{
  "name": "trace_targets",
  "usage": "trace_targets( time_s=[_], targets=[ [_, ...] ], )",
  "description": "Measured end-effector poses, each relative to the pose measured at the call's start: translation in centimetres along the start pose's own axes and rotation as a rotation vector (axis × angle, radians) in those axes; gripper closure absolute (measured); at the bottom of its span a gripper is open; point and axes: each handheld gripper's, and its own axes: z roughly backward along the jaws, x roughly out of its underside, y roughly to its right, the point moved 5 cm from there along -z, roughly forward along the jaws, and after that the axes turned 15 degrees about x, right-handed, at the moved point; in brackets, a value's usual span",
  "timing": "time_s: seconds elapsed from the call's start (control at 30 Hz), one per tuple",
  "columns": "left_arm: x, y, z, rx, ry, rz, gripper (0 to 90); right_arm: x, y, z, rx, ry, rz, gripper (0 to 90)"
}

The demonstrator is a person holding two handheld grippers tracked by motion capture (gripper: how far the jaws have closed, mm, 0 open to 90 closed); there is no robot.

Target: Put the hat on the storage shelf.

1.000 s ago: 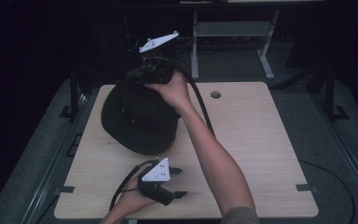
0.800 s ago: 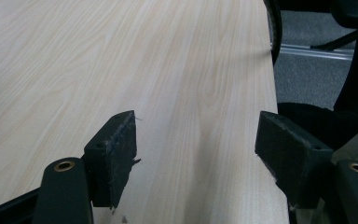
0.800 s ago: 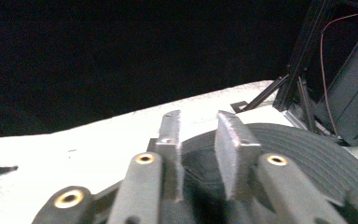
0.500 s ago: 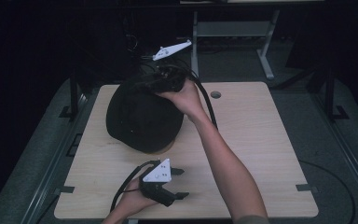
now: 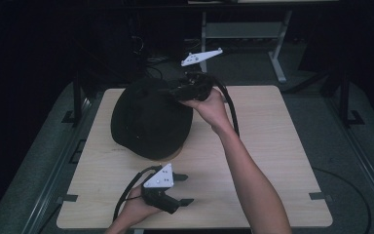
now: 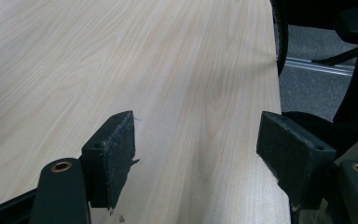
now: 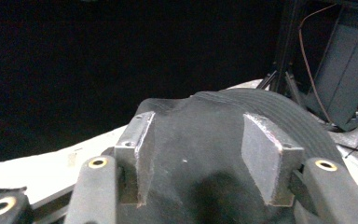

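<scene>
A black fabric hat (image 5: 148,119) lies on the left half of the light wood table (image 5: 272,136). My right gripper (image 5: 173,90) hovers at the hat's far right edge, pointing left over it. In the right gripper view its jaws have just been opening; they stand apart (image 7: 196,140) with the hat's ribbed brim (image 7: 279,114) under and between them, and the pads are not pressing on it. My left gripper (image 5: 186,190) rests near the table's front edge, open, with bare wood between its pads (image 6: 200,140).
A tan edge (image 5: 175,153) peeks from under the hat's near rim. A white desk frame (image 5: 243,29) stands behind the table. Dark chair parts (image 6: 354,70) sit beyond the table's edge in the left gripper view. Grey floor surrounds the table.
The right gripper has shifted right and slightly down along the hat's far edge, and its jaws have come apart off the fabric. The hat has settled. The left gripper has stayed put.
</scene>
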Motion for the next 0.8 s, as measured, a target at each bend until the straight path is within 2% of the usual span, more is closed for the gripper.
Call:
trace_targets(
  time_s=[0.2, 0.3, 0.8],
  targets=[
    [0.1, -0.2, 0.0, -0.004, -0.002, 0.012, 26.6, 0.6, 0.6, 0.9, 0.015, -0.003, -0.007, 39.8],
    [-0.1, -0.5, 0.2, -0.01, 0.019, 0.032, 25.5, 1.3, 1.0, 1.6, 0.024, -0.007, -0.019, 38.8],
    [0.1, -0.8, 0.1, -0.022, 0.007, 0.045, 23.1, 3.5, 2.8, 4.2, 0.057, -0.019, -0.06, 36.1]
  ],
)
